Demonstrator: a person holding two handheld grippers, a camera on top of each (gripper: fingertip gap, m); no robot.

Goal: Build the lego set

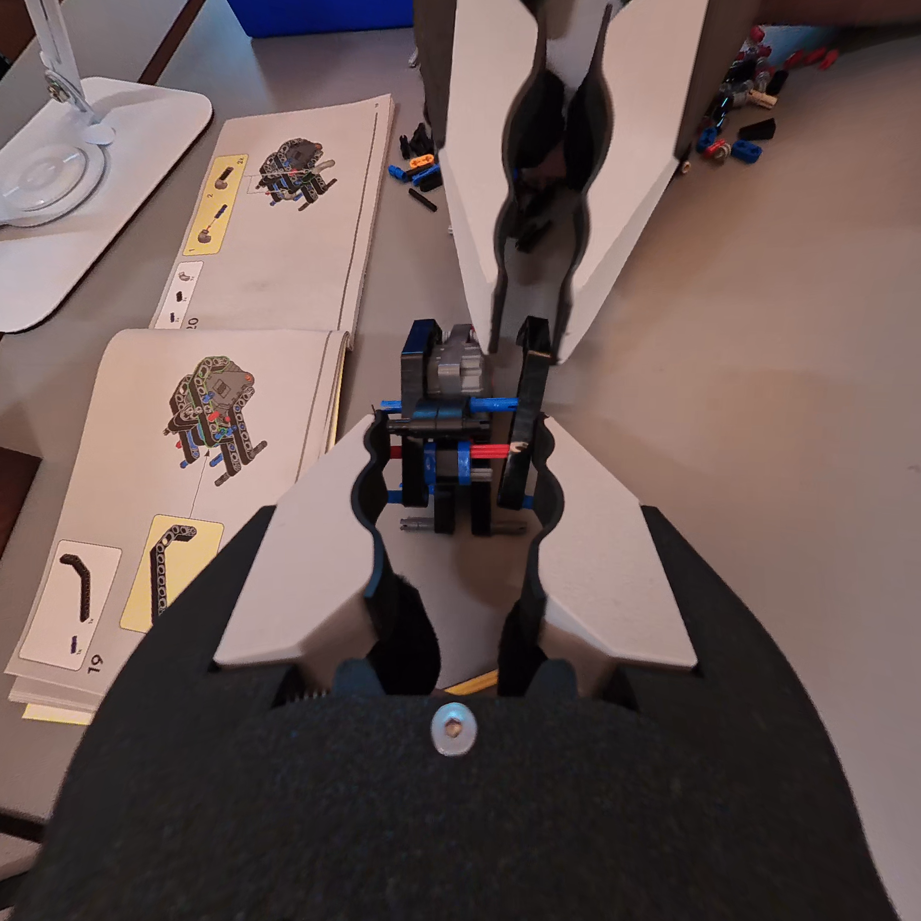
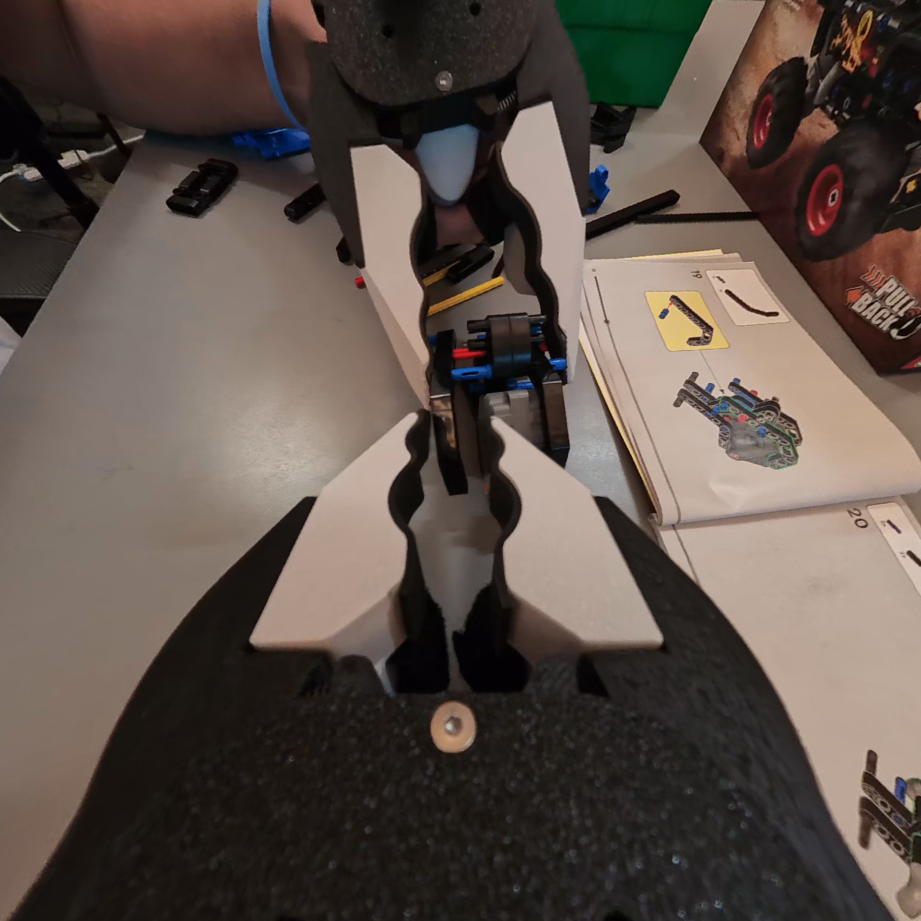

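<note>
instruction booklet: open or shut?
Open. The instruction booklet lies flat on the table beside the lego assembly, two facing pages of build steps showing.

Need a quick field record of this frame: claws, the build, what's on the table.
left claw: shut on lego assembly, fingers clamping its outer sides
right claw: shut on black beam, at the opposite end of the build
lego assembly: black beams, blue and red pins, grey block on the end nearest the right claw
black beam: on the assembly's side
instruction booklet: open, beside the build
loose parts: small piles beyond the build
set box: past the booklet
table: grey
</note>
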